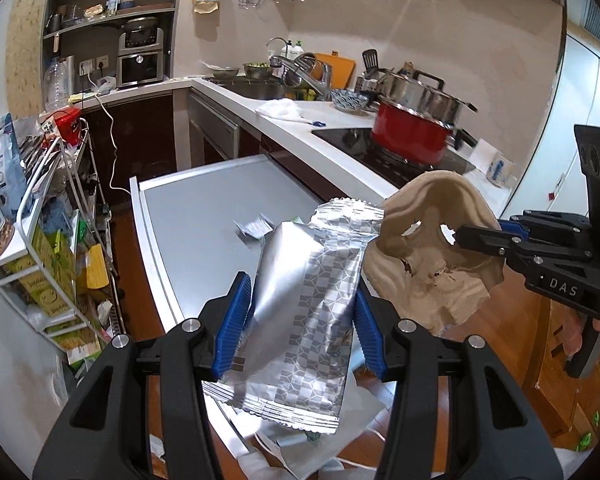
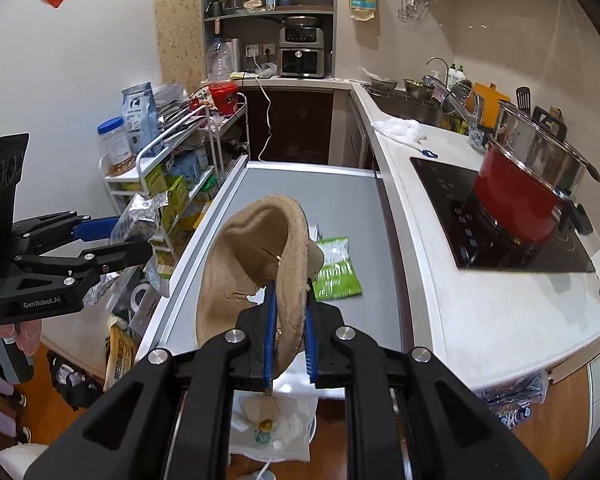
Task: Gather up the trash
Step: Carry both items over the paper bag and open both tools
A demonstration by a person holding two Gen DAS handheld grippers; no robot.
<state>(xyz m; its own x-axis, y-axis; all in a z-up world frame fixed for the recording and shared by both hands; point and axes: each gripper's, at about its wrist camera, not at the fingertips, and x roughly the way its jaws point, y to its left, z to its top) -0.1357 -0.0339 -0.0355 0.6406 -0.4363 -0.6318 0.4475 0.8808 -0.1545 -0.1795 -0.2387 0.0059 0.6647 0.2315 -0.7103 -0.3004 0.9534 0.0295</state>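
My left gripper (image 1: 302, 312) is shut on a silver foil wrapper (image 1: 300, 320) and holds it up over the near end of a grey pull-out surface (image 1: 196, 224). The wrapper also shows in the right wrist view (image 2: 140, 216). My right gripper (image 2: 290, 300) is shut on a torn brown pulp tray (image 2: 244, 268), held above the same surface (image 2: 348, 200). In the left wrist view the tray (image 1: 424, 248) hangs just right of the wrapper. A green snack packet (image 2: 334, 268) lies on the surface beyond the tray. A small torn wrapper (image 1: 254, 226) lies there too.
A white bag with trash (image 2: 272, 424) sits on the floor below my grippers. A wire trolley of packets (image 2: 168, 176) stands left. The white counter (image 2: 480, 304) on the right holds a hob and red pot (image 2: 520, 204). A cable (image 2: 268, 128) hangs at the back.
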